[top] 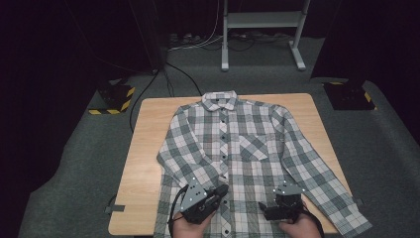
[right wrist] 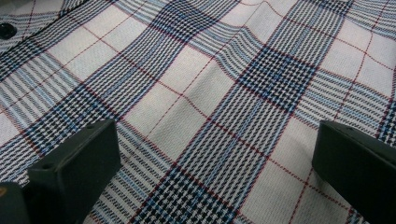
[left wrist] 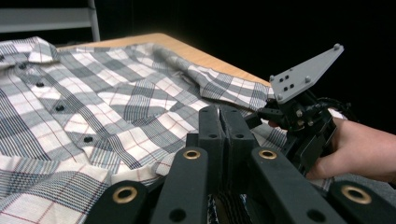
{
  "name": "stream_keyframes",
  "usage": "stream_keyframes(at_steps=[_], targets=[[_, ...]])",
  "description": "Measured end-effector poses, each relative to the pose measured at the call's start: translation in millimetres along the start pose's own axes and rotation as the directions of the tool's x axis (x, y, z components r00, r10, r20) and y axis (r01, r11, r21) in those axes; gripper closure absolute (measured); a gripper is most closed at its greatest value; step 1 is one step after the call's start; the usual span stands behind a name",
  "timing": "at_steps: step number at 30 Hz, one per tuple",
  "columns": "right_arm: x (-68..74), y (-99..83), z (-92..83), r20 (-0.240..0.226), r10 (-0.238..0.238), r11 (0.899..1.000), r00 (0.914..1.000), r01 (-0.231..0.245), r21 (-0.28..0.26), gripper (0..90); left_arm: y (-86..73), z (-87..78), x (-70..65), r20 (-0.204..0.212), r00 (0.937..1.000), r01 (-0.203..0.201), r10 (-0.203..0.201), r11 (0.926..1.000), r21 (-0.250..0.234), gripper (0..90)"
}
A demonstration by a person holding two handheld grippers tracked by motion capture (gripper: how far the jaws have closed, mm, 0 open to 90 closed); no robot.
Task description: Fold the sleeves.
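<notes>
Across the wooden tabletop a plaid button-up shirt lies spread flat, front up, collar at the far edge, sleeves slanting down along both sides and its hem hanging over the near edge. Over the lower front, just left of the button placket, the left tool has its jaws pressed together with no cloth between them. Near it, right of the placket, the right tool hovers close above the fabric, jaws standing well apart over the checks. Beneath lies grey floor.
</notes>
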State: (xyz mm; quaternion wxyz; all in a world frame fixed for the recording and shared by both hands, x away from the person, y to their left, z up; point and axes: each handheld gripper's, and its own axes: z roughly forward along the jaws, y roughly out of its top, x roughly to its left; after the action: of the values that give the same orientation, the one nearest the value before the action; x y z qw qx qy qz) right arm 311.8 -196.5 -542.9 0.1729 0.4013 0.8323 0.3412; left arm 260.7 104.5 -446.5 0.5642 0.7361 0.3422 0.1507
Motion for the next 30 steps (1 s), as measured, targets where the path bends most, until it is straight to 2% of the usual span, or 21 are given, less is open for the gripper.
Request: stream_keyframes(at_steps=[3, 7, 16, 18, 19, 21, 23, 26, 30], targets=[[0.0, 0.0, 0.0, 0.0, 0.0, 1.0, 1.0, 0.0, 0.0, 0.6, -3.0, 3.2, 0.8, 0.015, 0.9997, 0.017, -0.017, 0.9998, 0.007, 87.6], [0.1, 0.0, 0.0, 0.001, 0.0, 1.0, 1.0, 0.0, 0.0, 0.7, -2.7, 4.7, 0.1, 0.034, 0.9991, 0.024, -0.024, 0.9997, 0.005, 77.8], [0.0, 0.0, 0.0, 0.0, 0.0, 1.0, 1.0, 0.0, 0.0, 0.7, -1.2, 3.8, 4.8, 0.019, 0.9996, 0.021, -0.021, 0.9997, 0.011, 65.4], [0.1, 0.0, -0.1, 0.001, -0.001, 1.0, 1.0, 0.001, 0.0, 0.7, -1.4, 4.0, 8.1, 0.017, 0.9996, 0.023, -0.023, 0.9995, 0.019, 56.5], [0.1, 0.0, 0.0, 0.0, -0.001, 1.0, 1.0, 0.001, 0.0, 0.7, -1.5, 4.2, 9.0, 0.014, 0.9996, 0.025, -0.025, 0.9995, 0.021, 56.5], [0.0, 0.0, 0.0, 0.0, 0.0, 1.0, 1.0, 0.0, 0.0, 0.7, -2.0, 4.7, 12.4, 0.004, 0.9996, 0.029, -0.029, 0.9992, 0.028, 49.7], [0.0, 0.0, 0.0, 0.0, 0.0, 1.0, 1.0, 0.0, 0.0, 0.7, -2.7, 5.4, 15.7, -0.007, 0.9995, 0.03, -0.03, 0.999, 0.033, 40.8], [-0.1, 0.0, 0.0, 0.0, 0.0, 1.0, 1.0, 0.0, 0.0, 0.7, -4.8, 6.2, 20.0, -0.02, 0.9995, 0.024, -0.023, 0.9989, 0.04, 35.9], [0.0, 0.0, 0.0, 0.0, 0.0, 1.0, 1.0, 0.0, 0.0, 0.7, -8.5, 8.3, 27.3, -0.034, 0.9993, 0.019, -0.016, 0.9975, 0.068, 23.2]])
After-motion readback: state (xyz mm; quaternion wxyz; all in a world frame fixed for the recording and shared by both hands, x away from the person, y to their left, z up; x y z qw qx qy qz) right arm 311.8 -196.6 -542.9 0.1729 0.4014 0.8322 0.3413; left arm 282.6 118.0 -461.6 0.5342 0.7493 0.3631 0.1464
